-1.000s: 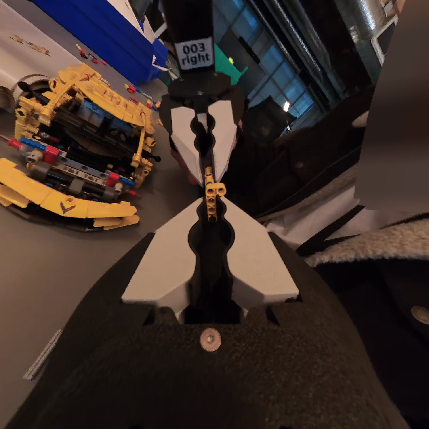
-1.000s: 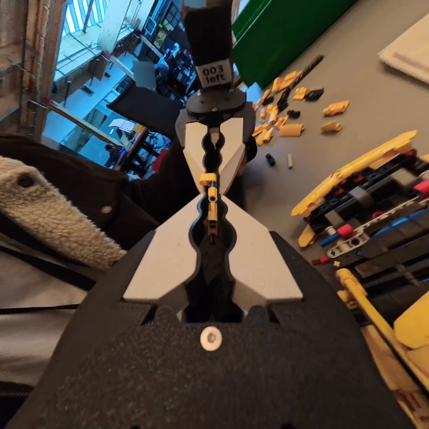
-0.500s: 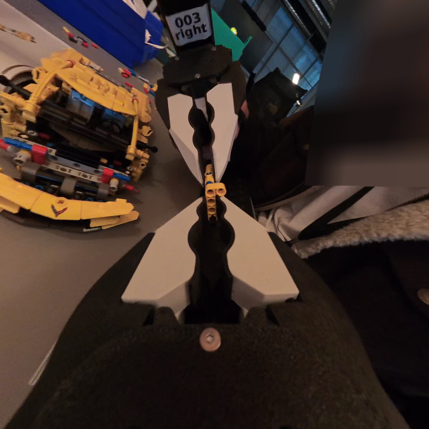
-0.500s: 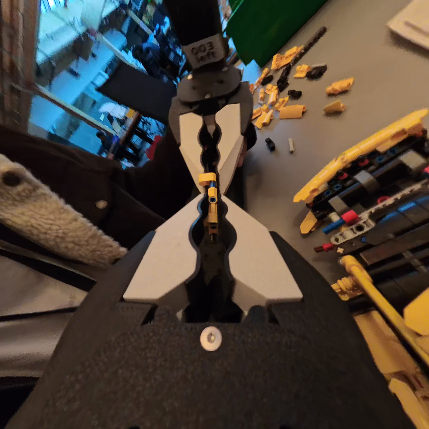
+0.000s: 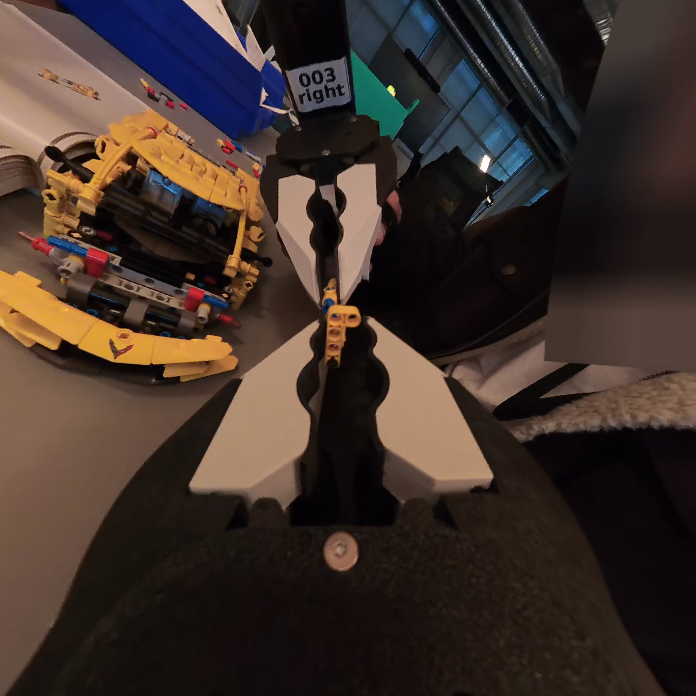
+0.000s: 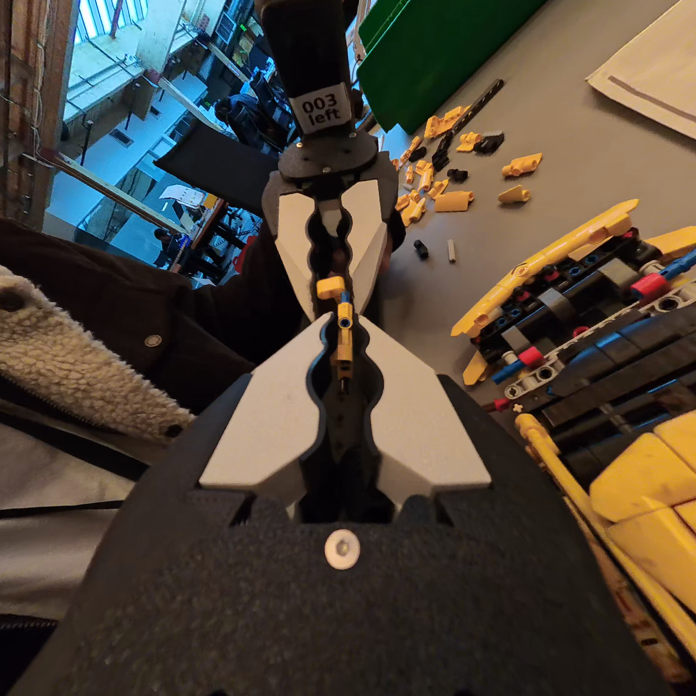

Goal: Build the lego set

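Left gripper [image 5: 335, 339] clamped tight on yellow L-shaped beam [image 5: 338, 331], short arm poking out past tips — holes left exposed for mating.

Right gripper [image 6: 341, 331] opposite, tip to tip, pinched shut on yellow connector with blue pin [image 6: 344, 331]; pin aimed at beam's end hole, just short of it or barely in — cannot tell. Both held up in air, likely so pieces can be pushed together squarely.

Beyond: half-built yellow car [image 5: 143, 241] on grey surface [image 5: 75, 433], loose yellow parts [image 6: 452, 180] farther off, awaiting turn.
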